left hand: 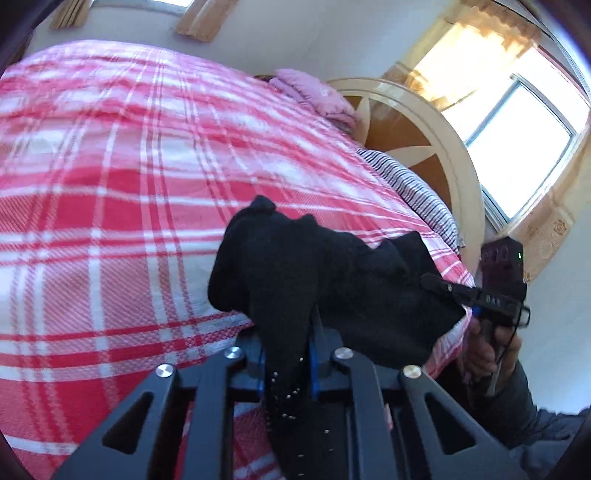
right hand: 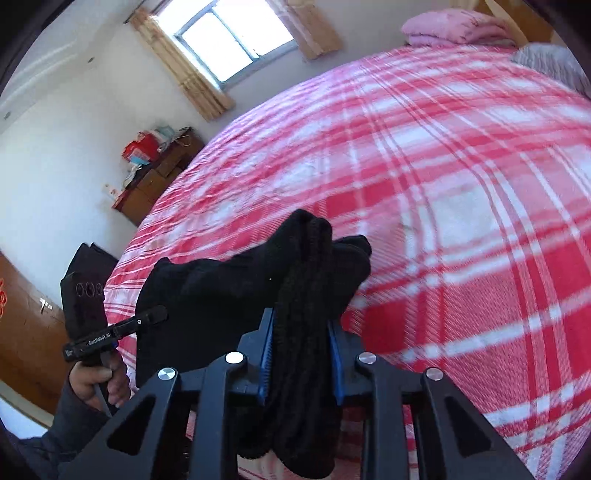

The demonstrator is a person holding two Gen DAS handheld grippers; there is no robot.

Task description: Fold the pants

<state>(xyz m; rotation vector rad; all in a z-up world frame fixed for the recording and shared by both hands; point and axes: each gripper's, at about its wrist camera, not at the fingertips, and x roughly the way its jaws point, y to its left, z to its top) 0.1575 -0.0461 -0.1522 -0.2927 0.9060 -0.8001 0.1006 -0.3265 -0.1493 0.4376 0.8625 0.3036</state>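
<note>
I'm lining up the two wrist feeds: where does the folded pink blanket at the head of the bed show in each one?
Left wrist view: the pink blanket sits upper centre, at the far edge of the plaid bedspread, left of the round headboard.
Right wrist view: it sits at the top right, beyond the bedspread.
Shared landmark: the black pants bunched low in the middle of both.

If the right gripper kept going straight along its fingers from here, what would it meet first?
The right gripper is shut on the black pants, which already bunch ahead of its fingertips. Beyond that fabric, it points down toward the red plaid bedspread, probably the first new contact, though depth is unclear.
</note>
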